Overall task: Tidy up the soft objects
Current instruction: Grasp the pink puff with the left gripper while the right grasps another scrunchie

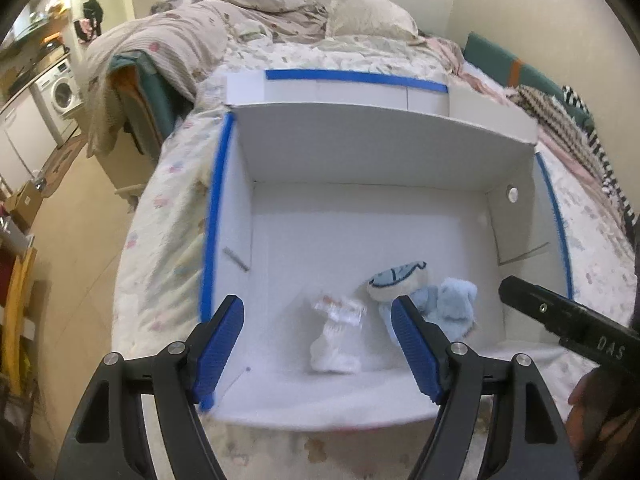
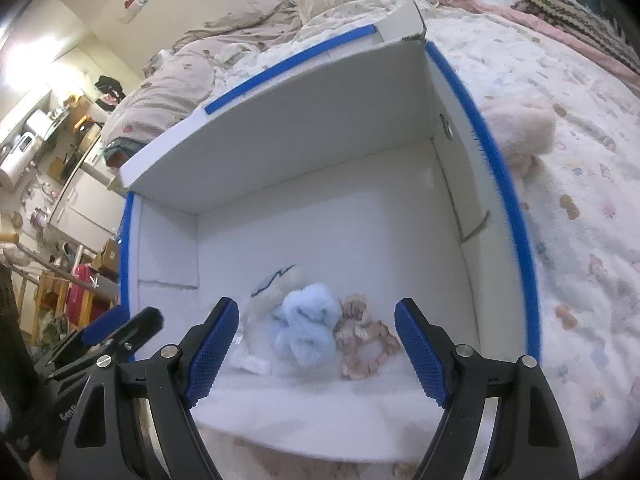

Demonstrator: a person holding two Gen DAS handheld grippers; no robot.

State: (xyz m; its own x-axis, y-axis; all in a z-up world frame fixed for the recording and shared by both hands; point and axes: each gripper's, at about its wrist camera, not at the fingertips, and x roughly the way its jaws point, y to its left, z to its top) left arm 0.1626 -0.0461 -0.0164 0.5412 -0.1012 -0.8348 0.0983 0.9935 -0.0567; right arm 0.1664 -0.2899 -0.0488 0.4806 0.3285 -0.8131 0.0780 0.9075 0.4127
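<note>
one white box (image 1: 360,216) with blue tape on its rims, sitting on the bed (image 1: 168,208) and filling the middle of both frames. four soft things on its floor: one white bundle (image 1: 338,334), one cream and blue plush (image 1: 396,280), one fluffy light blue piece (image 2: 308,326), one beige frilly scrunchie (image 2: 366,334). one more, a pale pink fluffy lump (image 2: 520,132), outside the box on the bed at right centre of the right wrist frame, just beside the taped wall.

two tools. left tool (image 1: 320,344) at lower centre of its frame, spread wide, gripping nothing; white bundle seen between the blue pads, apart from both; light blue piece partly hidden behind the right-hand pad. right tool (image 2: 316,350) at lower centre of its frame, likewise spread wide and holding nothing; light blue piece and scrunchie seen between its pads, touching each other, cream and blue plush just behind them. also visible at the right edge of the left wrist frame, its black body above the box's lower right corner.
</note>
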